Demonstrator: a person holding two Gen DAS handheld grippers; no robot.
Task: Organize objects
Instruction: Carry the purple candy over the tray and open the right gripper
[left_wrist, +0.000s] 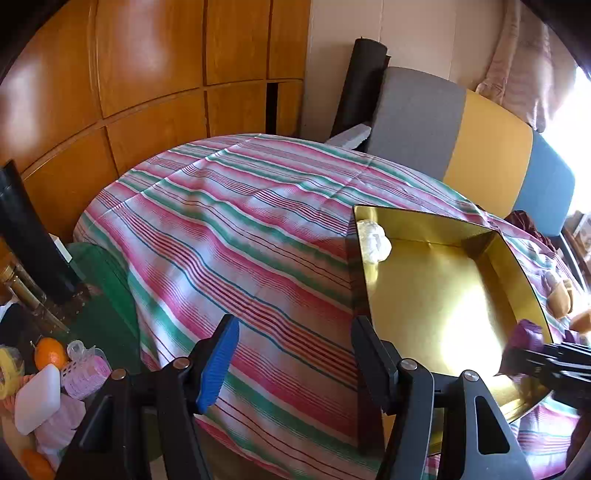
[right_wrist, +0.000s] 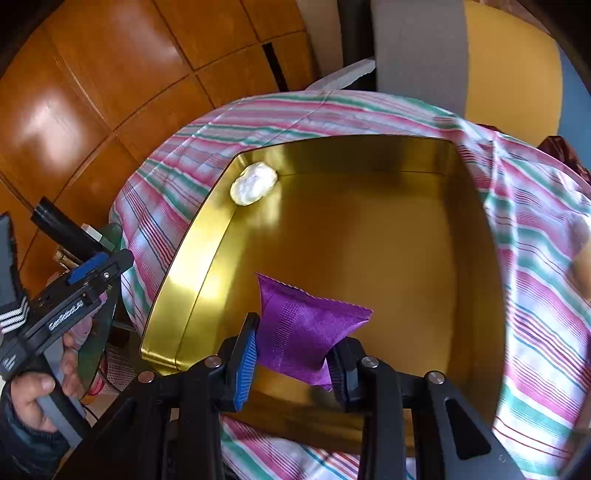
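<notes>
**Purple packet hanging over the gold tin**

A pink, green and white striped cloth (left_wrist: 229, 236) is covering the table, with glossy orange wooden panels (left_wrist: 110, 74) lining the wall behind and a grey, yellow and blue chair back (left_wrist: 461, 129) standing at the far edge. White lettering is showing on the left gripper (right_wrist: 99, 266) body, too small to read. Beside the table, an orange (left_wrist: 50, 352) and a white block (left_wrist: 37, 398) are lying in clutter.

The right gripper (right_wrist: 291, 354) is pinching a shiny purple crimped packet (right_wrist: 306, 328) above the shallow square gold tin (right_wrist: 476, 236), where a crumpled white wad (right_wrist: 254, 183) is sitting in the far left corner. The left gripper's jaws are standing spread, holding nothing, over the cloth beside the tin.
</notes>
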